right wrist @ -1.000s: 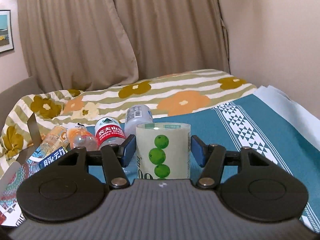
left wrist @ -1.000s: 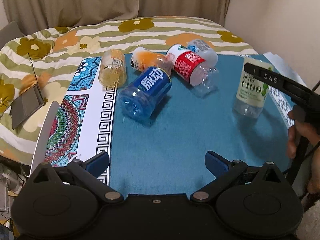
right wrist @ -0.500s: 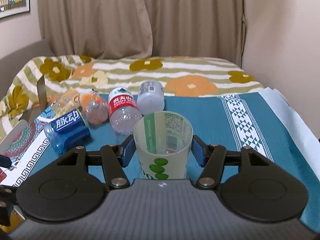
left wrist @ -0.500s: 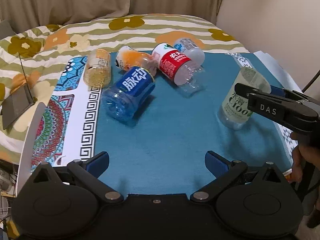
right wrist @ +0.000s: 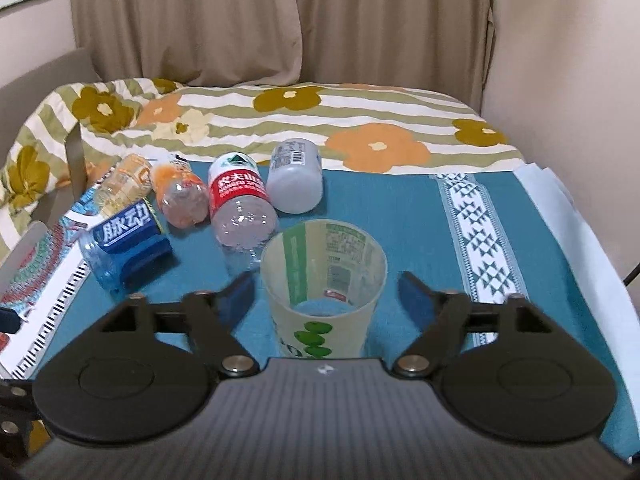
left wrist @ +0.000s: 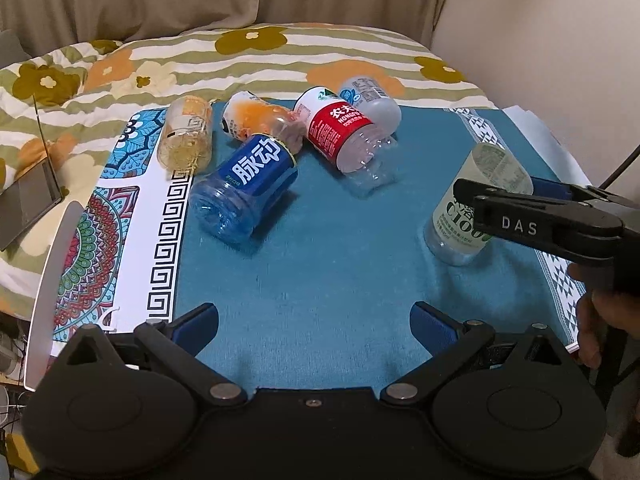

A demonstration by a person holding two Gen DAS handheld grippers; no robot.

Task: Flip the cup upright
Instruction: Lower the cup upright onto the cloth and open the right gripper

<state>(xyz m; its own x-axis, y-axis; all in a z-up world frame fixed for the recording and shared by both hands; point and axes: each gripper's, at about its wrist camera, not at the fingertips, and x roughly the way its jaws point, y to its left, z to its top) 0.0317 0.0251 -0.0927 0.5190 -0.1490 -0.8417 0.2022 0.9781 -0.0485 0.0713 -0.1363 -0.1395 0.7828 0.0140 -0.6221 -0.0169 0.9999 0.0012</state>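
Observation:
The cup [right wrist: 324, 280] is a clear cut-off bottle with green dots and a "C100" label. It stands on the teal cloth [right wrist: 400, 220] with its open mouth up, tilted a little in the left wrist view [left wrist: 476, 204]. My right gripper [right wrist: 326, 292] is open, its blue pads apart from the cup on both sides. It shows from the side in the left wrist view [left wrist: 532, 216]. My left gripper [left wrist: 314, 320] is open and empty, low over the near cloth.
Several cut bottles lie on their sides at the back: a blue one [left wrist: 244, 188], a red-labelled one [left wrist: 340, 136], an orange one [left wrist: 256, 120], a yellow one [left wrist: 186, 138] and a grey one [left wrist: 370, 98]. A patterned mat [left wrist: 104, 232] lies on the left. A flowered blanket [left wrist: 280, 52] lies behind.
The right gripper turned the cup from mouth-away to mouth-up and set it on the cloth. Its fingers then opened and let go. The left gripper barely moved.

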